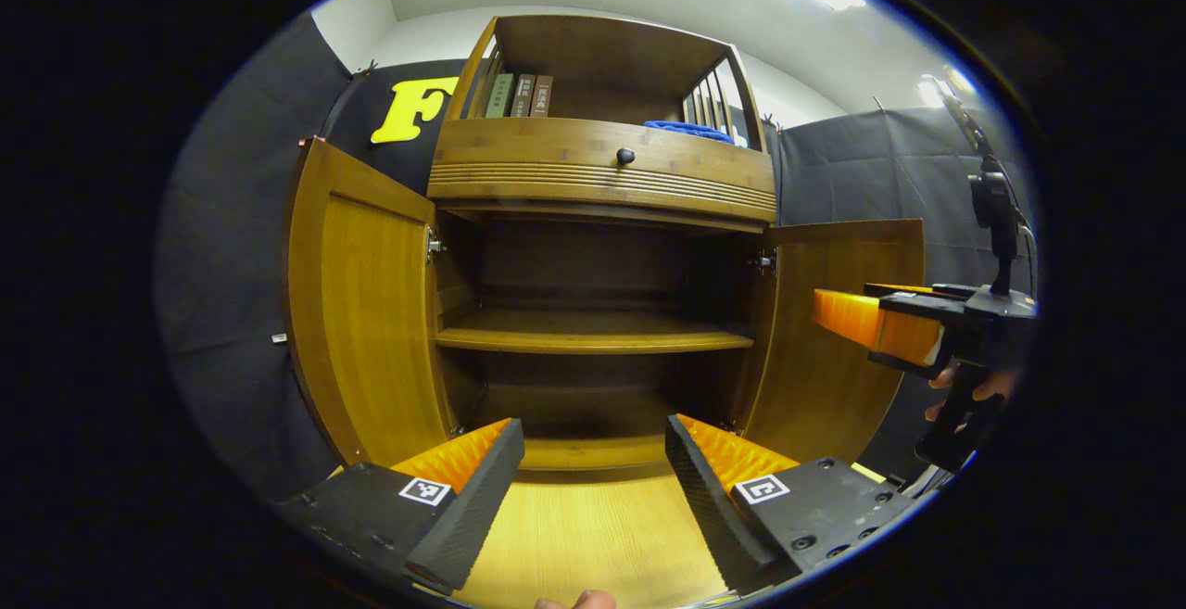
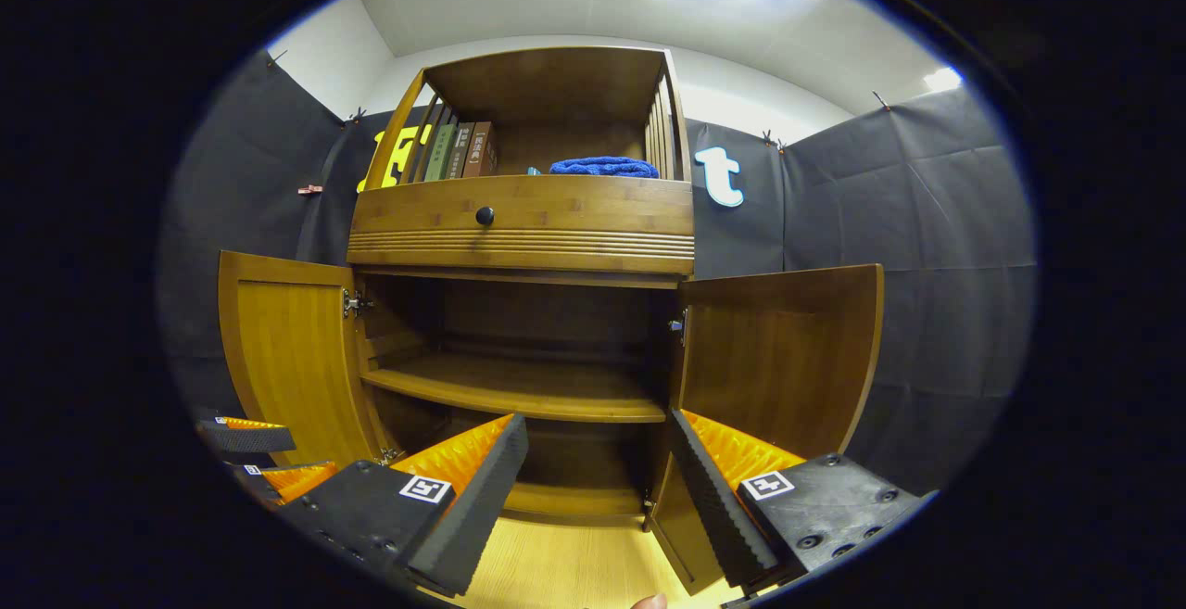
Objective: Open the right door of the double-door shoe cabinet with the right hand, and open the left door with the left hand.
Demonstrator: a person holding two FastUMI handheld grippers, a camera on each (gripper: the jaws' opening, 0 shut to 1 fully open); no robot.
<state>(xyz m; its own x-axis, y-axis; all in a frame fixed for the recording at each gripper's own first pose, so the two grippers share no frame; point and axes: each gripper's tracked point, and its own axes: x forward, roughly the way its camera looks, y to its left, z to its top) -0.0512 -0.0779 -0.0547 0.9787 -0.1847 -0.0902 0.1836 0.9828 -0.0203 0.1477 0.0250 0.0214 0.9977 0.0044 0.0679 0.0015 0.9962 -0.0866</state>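
The wooden shoe cabinet stands ahead with both lower doors swung wide. Its left door and right door both hang outward, baring an inner shelf. My left gripper is open in front of the cabinet's bottom, holding nothing. My right gripper is open too, near the right door's lower edge, with nothing between its fingers. In the left gripper view the right gripper shows at the right, held by a hand. The left gripper appears at the lower left of the right gripper view.
A drawer with a dark knob sits above the doors. On the top shelf stand books and a blue cloth. Light wooden floor lies below. Black cloth walls surround the cabinet.
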